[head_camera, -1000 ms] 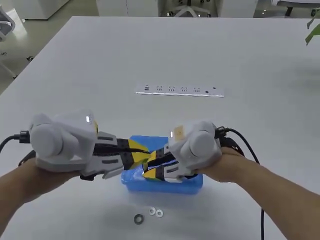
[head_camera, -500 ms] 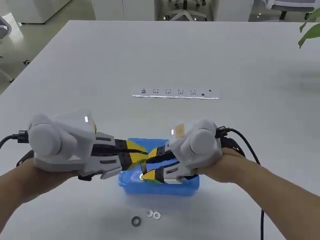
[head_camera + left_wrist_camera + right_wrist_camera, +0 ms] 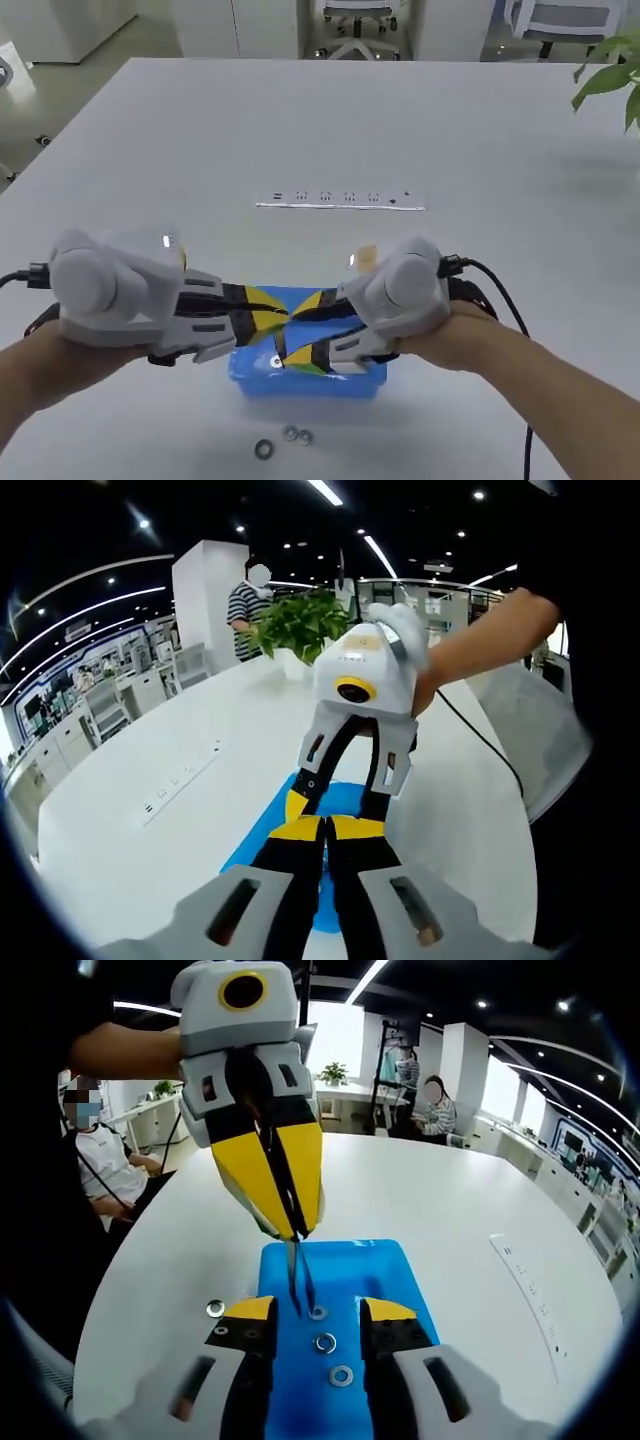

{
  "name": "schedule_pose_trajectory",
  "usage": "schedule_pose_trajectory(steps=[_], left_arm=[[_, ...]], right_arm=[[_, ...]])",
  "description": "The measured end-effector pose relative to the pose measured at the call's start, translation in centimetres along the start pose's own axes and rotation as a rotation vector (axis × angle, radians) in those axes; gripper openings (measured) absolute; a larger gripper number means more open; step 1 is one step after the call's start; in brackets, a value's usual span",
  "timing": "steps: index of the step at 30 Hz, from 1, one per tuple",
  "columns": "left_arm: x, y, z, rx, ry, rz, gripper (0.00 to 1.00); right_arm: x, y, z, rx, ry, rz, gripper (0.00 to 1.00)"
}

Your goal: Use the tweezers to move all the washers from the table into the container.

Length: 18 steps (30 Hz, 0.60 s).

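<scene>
- The tweezers (image 3: pixel 297 1275) hang from the closed yellow jaws of the left gripper (image 3: pixel 293 1230). Their two thin prongs point down into the container and lie almost together, with a slight gap at the tips. I cannot tell whether anything is pinched between them.
- In the head view the left gripper comes in from the left, held in a hand, with its jaws reaching right over the container. In its own view the jaws lie pressed close together.
- Three loose washers (image 3: pixel 290 435) lie on the white table (image 3: pixel 450 130), just in front of the container's near wall. The ring furthest left sits slightly apart and the other two are nearly touching.
- The blue container (image 3: pixel 385 1270) sits at the middle, under both sets of jaws. Three washers (image 3: pixel 325 1342) rest on its floor in a short line, and the furthest one lies just beside the tweezer tips.
- A white power strip (image 3: pixel 340 198) lies on the table well beyond the container.
- The right gripper (image 3: pixel 318 1307) comes in from the right with its jaws spread wide — one yellow tip at each side of the container's width — gripping nothing.
- A green plant (image 3: pixel 610 80) shows at the far right edge.
</scene>
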<state>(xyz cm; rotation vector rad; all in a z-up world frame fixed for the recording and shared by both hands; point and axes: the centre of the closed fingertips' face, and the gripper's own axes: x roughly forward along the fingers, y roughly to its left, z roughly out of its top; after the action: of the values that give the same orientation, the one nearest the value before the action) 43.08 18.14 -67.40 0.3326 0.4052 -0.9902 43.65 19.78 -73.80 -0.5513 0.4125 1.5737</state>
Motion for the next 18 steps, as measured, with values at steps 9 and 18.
schedule_pose_trajectory(steps=[9,18], left_arm=[[-0.6,-0.6,1.2,0.015,-0.007,0.001,0.05],[-1.1,-1.2,2.1,0.027,-0.008,-0.002,0.05]], right_arm=[[-1.6,0.1,-0.1,0.025,0.013,-0.043,0.42],[-3.4,0.2,-0.3,0.064,0.022,-0.094,0.52]])
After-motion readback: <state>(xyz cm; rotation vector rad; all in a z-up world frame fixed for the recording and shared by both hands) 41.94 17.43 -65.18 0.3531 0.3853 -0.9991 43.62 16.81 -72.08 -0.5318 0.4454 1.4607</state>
